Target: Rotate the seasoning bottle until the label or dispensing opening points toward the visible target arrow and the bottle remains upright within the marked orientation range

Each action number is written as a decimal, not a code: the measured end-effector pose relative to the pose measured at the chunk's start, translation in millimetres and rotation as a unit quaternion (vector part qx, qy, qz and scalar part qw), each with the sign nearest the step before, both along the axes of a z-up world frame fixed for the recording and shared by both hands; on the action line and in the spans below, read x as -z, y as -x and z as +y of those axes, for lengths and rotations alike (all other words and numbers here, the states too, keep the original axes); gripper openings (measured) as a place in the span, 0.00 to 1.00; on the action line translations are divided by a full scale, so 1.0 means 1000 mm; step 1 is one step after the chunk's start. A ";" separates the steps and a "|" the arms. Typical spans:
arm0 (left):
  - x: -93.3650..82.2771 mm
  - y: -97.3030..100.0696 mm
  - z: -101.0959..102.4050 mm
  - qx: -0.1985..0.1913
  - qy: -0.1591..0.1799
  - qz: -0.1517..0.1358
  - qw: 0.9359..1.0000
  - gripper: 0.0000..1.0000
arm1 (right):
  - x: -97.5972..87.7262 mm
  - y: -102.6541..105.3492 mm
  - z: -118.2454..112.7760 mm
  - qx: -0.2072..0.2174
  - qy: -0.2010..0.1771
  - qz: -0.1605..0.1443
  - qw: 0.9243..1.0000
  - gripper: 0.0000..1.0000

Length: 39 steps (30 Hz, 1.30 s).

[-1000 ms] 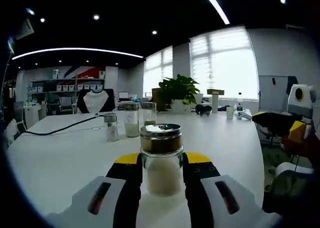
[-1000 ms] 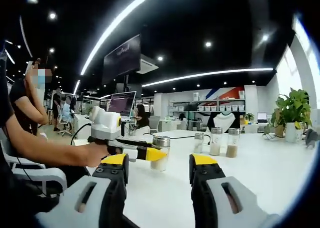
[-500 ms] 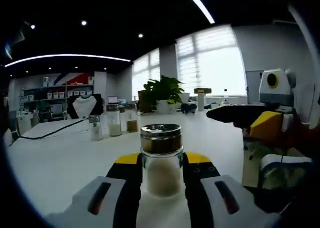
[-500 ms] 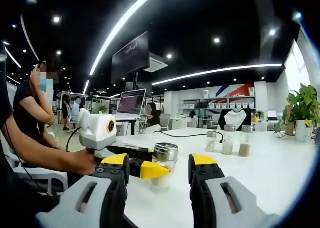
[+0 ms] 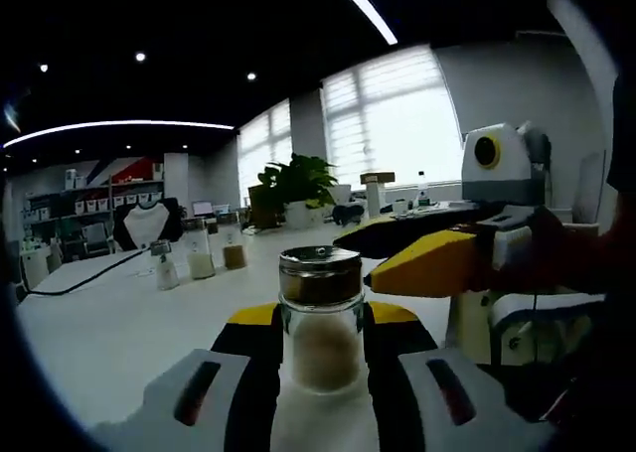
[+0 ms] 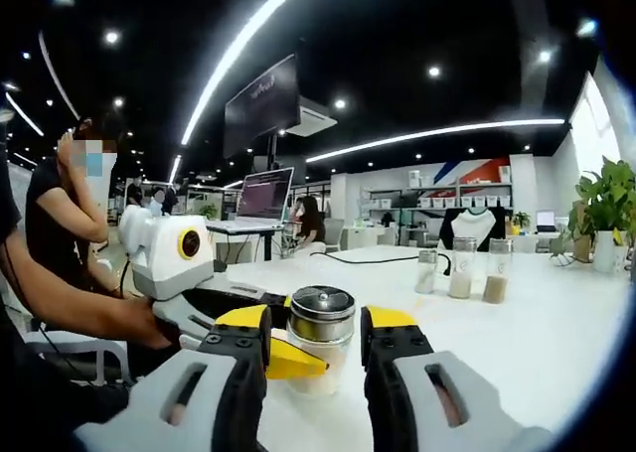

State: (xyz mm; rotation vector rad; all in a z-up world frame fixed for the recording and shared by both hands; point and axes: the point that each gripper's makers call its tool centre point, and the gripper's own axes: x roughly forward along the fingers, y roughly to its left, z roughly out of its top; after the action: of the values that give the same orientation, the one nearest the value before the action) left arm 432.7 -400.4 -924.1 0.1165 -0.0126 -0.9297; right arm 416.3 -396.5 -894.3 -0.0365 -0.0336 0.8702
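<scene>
The seasoning bottle [image 5: 320, 318] stands upright on the white table [image 5: 109, 333], clamped between the jaws of the left gripper [image 5: 320, 348]. Its label and opening are hard to make out. The right gripper [image 6: 313, 348] has its jaws around the lid, contact unclear. Behind stand three jars [image 6: 459, 267].

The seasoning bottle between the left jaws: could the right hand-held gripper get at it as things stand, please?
Probably yes: the right hand-held gripper already brackets the seasoning bottle's lid, above the left hand-held gripper holding the glass.
</scene>
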 end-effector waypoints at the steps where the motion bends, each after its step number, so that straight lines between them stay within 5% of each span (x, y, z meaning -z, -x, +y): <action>1: 0.000 0.002 0.000 0.009 0.000 0.000 1.000 0.33 | 0.001 -0.001 0.001 -0.001 0.006 -0.001 1.000 0.31; 7: 0.001 0.006 -0.002 0.024 -0.006 -0.002 1.000 0.33 | 0.001 -0.007 0.004 -0.007 0.020 -0.002 1.000 0.32; 16: 0.000 0.012 0.001 0.108 -0.009 0.009 0.994 0.33 | 0.007 -0.003 0.016 -0.059 0.055 -0.016 0.997 0.31; 25: -0.002 0.023 0.000 0.184 -0.014 0.020 0.983 0.33 | 0.005 0.001 0.022 -0.100 0.028 0.018 0.994 0.30; 30: -0.004 0.016 -0.003 0.137 -0.043 -0.051 0.988 0.34 | 0.004 -0.004 0.025 -0.074 0.055 -0.004 0.996 0.29; 32: -0.003 0.018 -0.004 0.136 -0.035 -0.041 0.989 0.34 | 0.003 -0.008 0.025 -0.058 0.056 0.001 0.997 0.29; 37: -0.004 0.002 0.002 0.044 -0.029 -0.041 0.998 0.34 | 0.001 -0.022 0.020 0.001 0.057 0.001 0.998 0.29; 39: -0.006 0.000 0.001 0.007 -0.016 -0.051 0.999 0.35 | -0.002 -0.025 0.020 0.013 0.028 0.019 0.999 0.29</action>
State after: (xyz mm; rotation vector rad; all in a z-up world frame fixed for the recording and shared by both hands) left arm 432.3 -399.9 -918.6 0.1940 -0.0940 -0.9371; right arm 441.2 -376.7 -892.5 -0.0723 0.0259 0.8451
